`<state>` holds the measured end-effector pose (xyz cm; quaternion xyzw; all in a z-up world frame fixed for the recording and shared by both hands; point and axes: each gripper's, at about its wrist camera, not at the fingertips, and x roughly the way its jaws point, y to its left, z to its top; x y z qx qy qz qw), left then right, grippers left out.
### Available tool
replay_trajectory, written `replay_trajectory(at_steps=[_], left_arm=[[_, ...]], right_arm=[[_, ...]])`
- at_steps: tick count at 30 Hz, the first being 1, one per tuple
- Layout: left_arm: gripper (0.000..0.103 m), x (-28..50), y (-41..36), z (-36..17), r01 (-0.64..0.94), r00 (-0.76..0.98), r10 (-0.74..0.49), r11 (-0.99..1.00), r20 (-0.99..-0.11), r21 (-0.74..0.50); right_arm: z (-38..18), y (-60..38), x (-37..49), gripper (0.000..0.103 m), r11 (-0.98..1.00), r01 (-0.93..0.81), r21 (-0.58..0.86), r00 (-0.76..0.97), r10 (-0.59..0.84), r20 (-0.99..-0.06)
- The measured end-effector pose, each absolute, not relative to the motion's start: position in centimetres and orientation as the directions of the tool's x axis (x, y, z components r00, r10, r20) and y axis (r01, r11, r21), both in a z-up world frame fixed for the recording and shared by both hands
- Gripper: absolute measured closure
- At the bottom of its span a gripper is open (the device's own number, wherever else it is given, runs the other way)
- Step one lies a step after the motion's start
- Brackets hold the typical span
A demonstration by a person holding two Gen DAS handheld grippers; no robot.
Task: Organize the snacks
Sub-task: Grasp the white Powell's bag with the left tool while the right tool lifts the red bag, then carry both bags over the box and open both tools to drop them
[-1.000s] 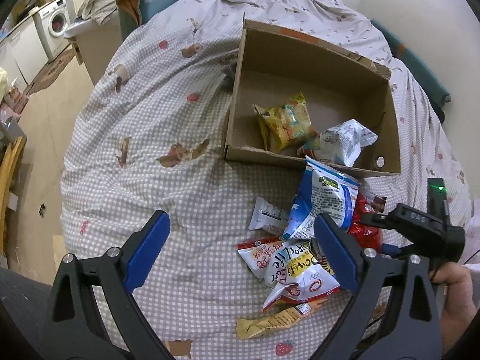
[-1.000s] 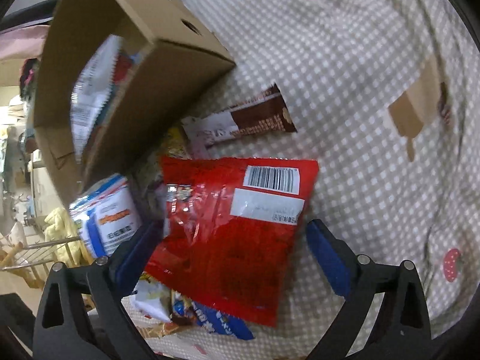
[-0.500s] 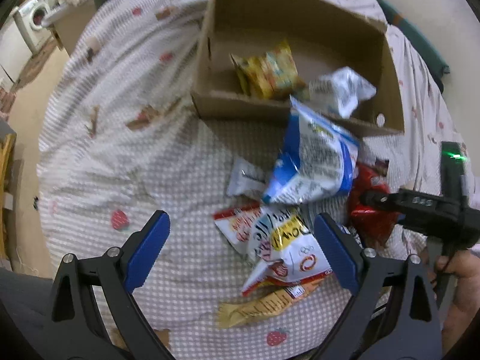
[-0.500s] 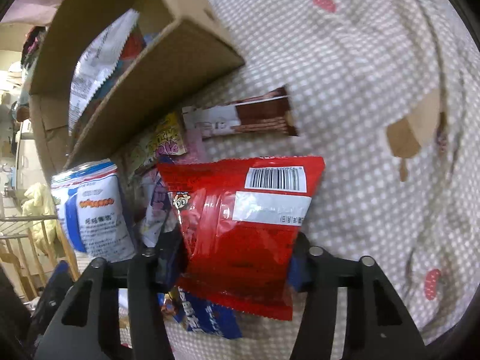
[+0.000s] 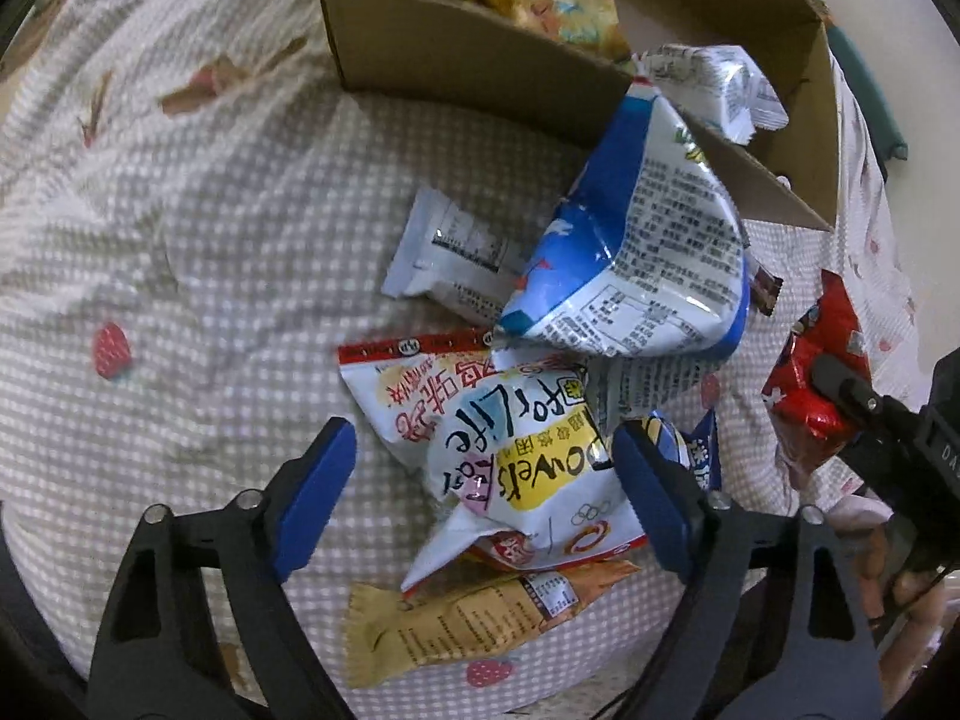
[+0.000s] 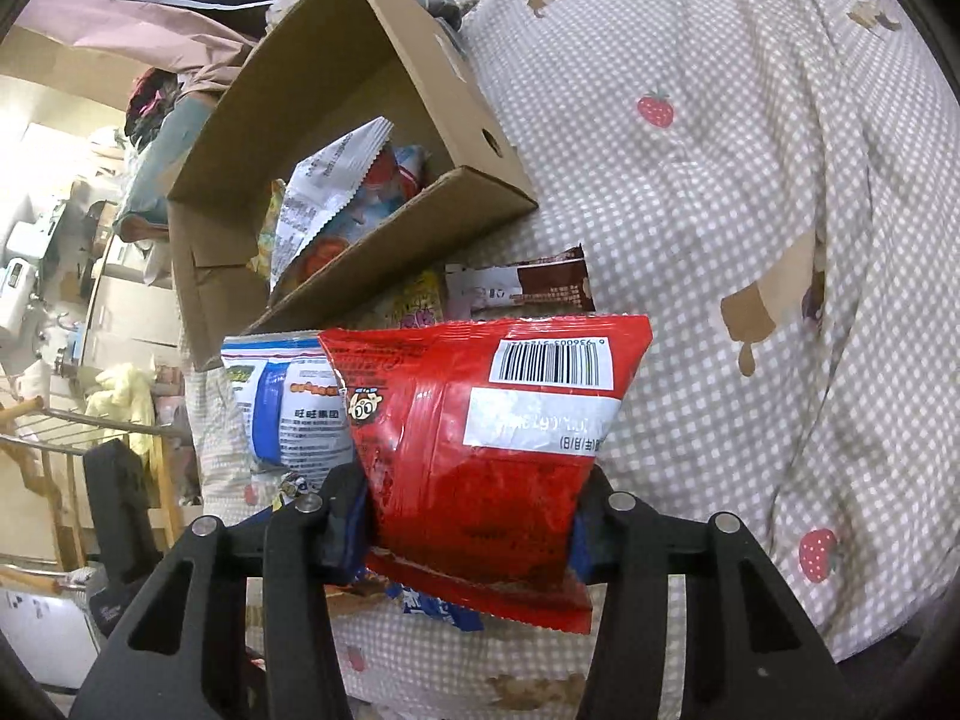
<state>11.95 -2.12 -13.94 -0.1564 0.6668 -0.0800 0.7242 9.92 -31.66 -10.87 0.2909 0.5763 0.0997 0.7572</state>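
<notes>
The right hand-held gripper [image 6: 474, 531] pinches a red snack bag [image 6: 492, 438] by its lower part, one blue pad on each side. The bag is shiny and crinkly, with a white label and a black barcode near its top, and a small cartoon face on its left side. It sticks up ahead of the jaws, lifted a little above the checked cloth with strawberries [image 6: 750, 180]. Further ahead and to the left is a brown cardboard box [image 6: 336, 96] with a few packets inside. The left hand-held gripper [image 5: 480, 498] is spread wide, and its jaws have just been closing a bit. Between them, not squeezed, lies a white snack bag with yellow and red print [image 5: 510, 450]. Just ahead leans a blue and white bag [image 5: 648, 252], touching the box.
</notes>
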Motion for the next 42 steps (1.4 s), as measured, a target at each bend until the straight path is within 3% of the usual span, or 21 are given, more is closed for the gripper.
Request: replay_trajectory(at_steps=[3,4,7,10,25,42], left_arm=[[0.02,11.7,-2.5,-15.5,-0.11,0.021,-0.364,0.925,-0.931,-0.364],[0.033,11.5,-2.5,-16.0,-0.125,-0.006,-0.376,0.92,-0.926,-0.373],[0.055,11.3,-2.1,-15.7,-0.136,0.02,-0.36,0.923,-0.933,-0.359],[0.062,11.2,-1.9,-14.7,-0.109,0.035,-0.35,0.93,-0.936,-0.351],[0.063,8.1,2.2,-6.8,-0.143,0.3,-0.187,0.961,-0.935,-0.238],[0.063,14.7,1.6,2.4,0.008,0.561,-0.113,0.991,-0.82,-0.132]], right_arm=[[-10.5,-30.6,8.8,0.052,0.811,0.182,0.557,0.309,0.49,-0.815],[-10.5,-30.4,9.0,0.052,0.813,0.178,0.554,0.307,0.489,-0.816],[-10.8,-29.6,10.4,0.052,0.817,0.171,0.55,0.304,0.488,-0.819],[-10.8,-29.2,10.6,0.052,0.817,0.167,0.552,0.303,0.49,-0.817],[-7.4,-28.4,9.6,0.052,0.814,0.048,0.579,0.373,0.523,-0.766],[-0.2,-27.3,12.3,0.052,0.841,-0.12,0.527,0.557,0.496,-0.666]])
